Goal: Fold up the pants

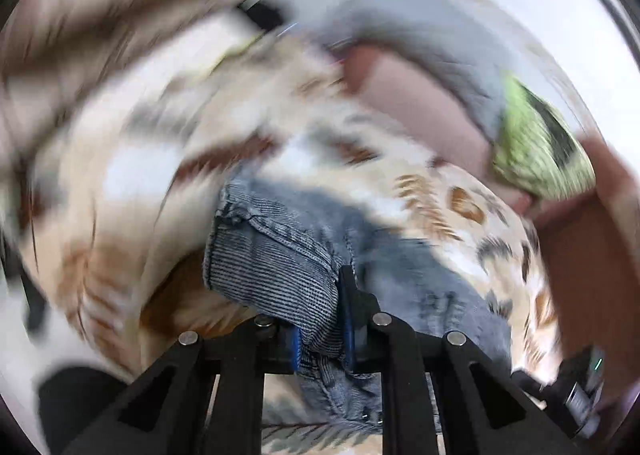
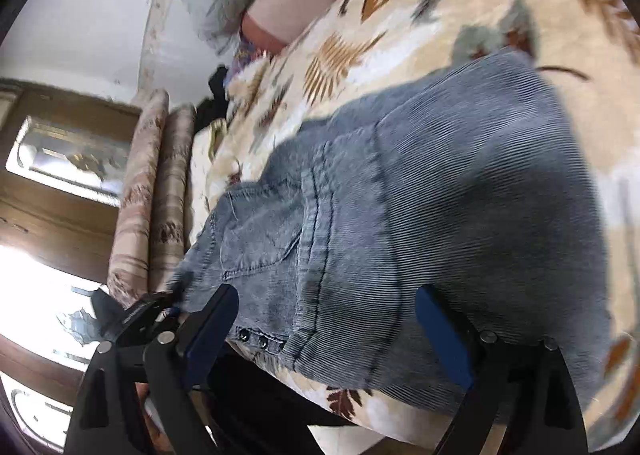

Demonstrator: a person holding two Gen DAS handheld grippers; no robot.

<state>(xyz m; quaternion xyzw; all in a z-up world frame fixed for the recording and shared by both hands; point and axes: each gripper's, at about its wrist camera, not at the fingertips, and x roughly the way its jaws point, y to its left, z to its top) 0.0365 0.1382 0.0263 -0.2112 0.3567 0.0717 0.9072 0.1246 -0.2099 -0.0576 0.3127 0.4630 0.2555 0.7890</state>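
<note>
- Pants (image 2: pixel 420 215), blue-grey corduroy, lie spread on a bed whose cover (image 2: pixel 400 15) is cream with brown and grey leaf prints; the waist end with its snaps and a back pocket hangs near the bed's edge.
- Left gripper (image 1: pixel 320 319) has its jaws clamped on a bunched fold of the corduroy, near a stitched seam. The grip looks thick and lumpy, so the cloth could slide out if it is pulled hard, or only one layer might come along and skew the fold.
- Right gripper (image 2: pixel 324 315) hovers over the waistband with jaws wide apart and nothing between them. With just one corner held, the far side may drag and crease.
- Heavy blur in the left wrist view hints at fast motion, which could tug the bed cover along.
- Around the bed: a green-and-black knitted item (image 1: pixel 540 151) beside a pinkish pillow (image 1: pixel 420 107), rolled patterned bolsters (image 2: pixel 156 191) at the edge, a white wall, and dark wooden furniture with glass panels (image 2: pixel 68 159).
</note>
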